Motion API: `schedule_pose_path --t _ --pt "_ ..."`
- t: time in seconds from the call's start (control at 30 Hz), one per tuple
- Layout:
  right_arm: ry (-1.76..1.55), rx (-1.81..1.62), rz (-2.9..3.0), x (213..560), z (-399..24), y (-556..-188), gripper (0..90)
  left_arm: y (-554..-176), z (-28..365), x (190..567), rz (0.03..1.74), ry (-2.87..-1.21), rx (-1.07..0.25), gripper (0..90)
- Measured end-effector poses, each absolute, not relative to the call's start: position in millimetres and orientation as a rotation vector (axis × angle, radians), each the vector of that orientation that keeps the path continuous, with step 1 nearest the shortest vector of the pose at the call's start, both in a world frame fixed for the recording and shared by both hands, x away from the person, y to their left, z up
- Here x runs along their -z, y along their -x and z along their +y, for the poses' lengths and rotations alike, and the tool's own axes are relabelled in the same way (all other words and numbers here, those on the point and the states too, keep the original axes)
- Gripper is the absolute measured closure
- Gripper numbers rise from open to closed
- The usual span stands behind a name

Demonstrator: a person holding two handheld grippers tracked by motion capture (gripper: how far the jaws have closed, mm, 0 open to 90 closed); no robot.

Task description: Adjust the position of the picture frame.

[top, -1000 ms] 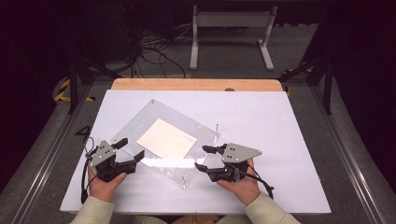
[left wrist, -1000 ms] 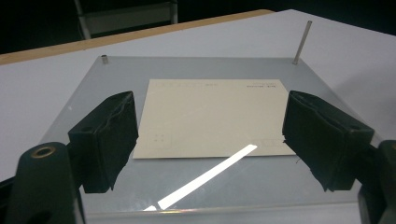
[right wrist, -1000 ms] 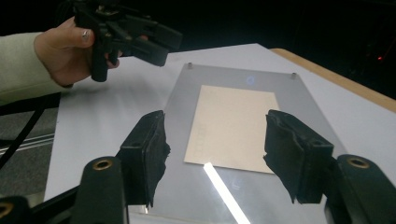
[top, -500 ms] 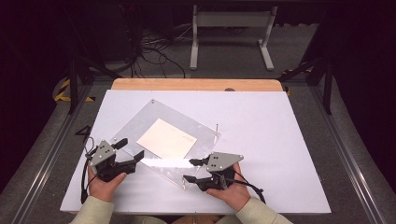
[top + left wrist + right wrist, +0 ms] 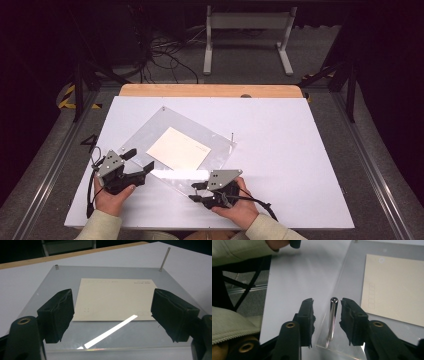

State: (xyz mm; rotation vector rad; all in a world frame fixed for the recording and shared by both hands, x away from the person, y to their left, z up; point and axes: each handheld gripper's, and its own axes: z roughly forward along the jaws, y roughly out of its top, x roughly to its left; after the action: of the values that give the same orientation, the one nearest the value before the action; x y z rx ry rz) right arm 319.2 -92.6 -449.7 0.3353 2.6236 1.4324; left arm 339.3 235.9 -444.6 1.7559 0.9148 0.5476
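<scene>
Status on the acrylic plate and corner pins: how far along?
Done: card lies on the clear plate, with pins standing at corners.
In hand: right gripper has just been closing around the near-corner pin, pads not yet touching it. Left gripper is open over the plate edge.
Left: gripping that pin.

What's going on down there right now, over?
Right gripper closing round the metal post at the clear plate's corner, pads not yet touching. Left gripper open over the plate, card beneath. Nothing in the way.
</scene>
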Motion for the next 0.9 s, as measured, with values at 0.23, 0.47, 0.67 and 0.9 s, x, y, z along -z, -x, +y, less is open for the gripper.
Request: schedule_pose_path --t 0.23,0.47,0.67,0.9 --pt "-0.329 -1.348 2.624 452 -89 -319 83.9 -340 236 445 0.915 -1.761 -0.545 19.5" --pt "-0.356 -1.283 2.582 437 -103 -319 83.8 -341 238 445 0.932 -1.77 -0.559 23.5" --pt "-0.489 -1.277 2.49 422 -142 -327 84.0 -345 239 447 0.987 -1.792 -0.576 25.5" --pt "-0.62 -1.23 2.413 415 -182 -339 84.5 -352 242 451 1.027 -1.821 -0.58 34.3"
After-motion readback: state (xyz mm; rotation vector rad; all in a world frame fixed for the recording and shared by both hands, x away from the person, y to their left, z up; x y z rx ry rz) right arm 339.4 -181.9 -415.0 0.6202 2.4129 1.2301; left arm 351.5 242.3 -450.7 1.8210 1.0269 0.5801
